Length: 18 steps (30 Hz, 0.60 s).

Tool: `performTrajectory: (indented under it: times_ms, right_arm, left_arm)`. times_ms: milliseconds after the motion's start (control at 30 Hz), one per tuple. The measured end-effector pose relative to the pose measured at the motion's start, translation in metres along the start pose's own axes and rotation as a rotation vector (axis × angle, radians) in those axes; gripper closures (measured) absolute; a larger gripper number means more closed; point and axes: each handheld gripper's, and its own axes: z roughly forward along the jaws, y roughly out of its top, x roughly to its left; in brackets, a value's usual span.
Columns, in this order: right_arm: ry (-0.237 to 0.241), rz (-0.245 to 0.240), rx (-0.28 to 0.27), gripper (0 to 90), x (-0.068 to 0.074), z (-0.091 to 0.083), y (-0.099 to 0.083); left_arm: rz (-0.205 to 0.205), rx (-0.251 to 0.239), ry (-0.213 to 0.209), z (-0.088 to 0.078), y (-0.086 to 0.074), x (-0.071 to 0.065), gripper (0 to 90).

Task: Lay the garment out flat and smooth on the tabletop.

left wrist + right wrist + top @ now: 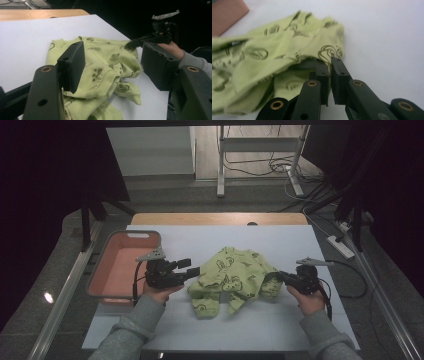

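Lying crumpled mid-table, the green garment (232,277) stretches left to right between both grippers — the right gripper (330,65) is closed on its right edge, while the left gripper (192,271) waits open at the left edge, holding nothing.

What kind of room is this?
Probably a lab or recording workshop: a white-topped table under a camera, loose cables on the floor, a metal stand, and hand-held grippers working a green shirt.
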Motion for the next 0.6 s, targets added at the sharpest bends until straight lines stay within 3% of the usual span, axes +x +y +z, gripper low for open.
performTrajectory:
  times_ms: [133,300,433,600]
  right_arm:
    - [-0.027,-0.027,-0.055,85.4,0.004,-0.008,0.014]
    - [-0.047,-0.111,-0.098,85.3,0.022,-0.001,0.03]
    - [-0.003,-0.167,-0.068,85.3,0.042,0.018,0.029]
    - [0.07,-0.19,0.028,85.3,0.061,0.048,0.013]
  left_arm:
    - [-0.001,-0.002,0.001,0.0,0.0,0.0,35.6]
    - [0.001,-0.001,0.004,-0.001,0.0,0.0,35.6]
    - [-0.001,-0.002,0.005,-0.002,0.0,0.001,35.5]
    - [0.0,0.0,0.007,-0.002,-0.001,0.001,35.5]
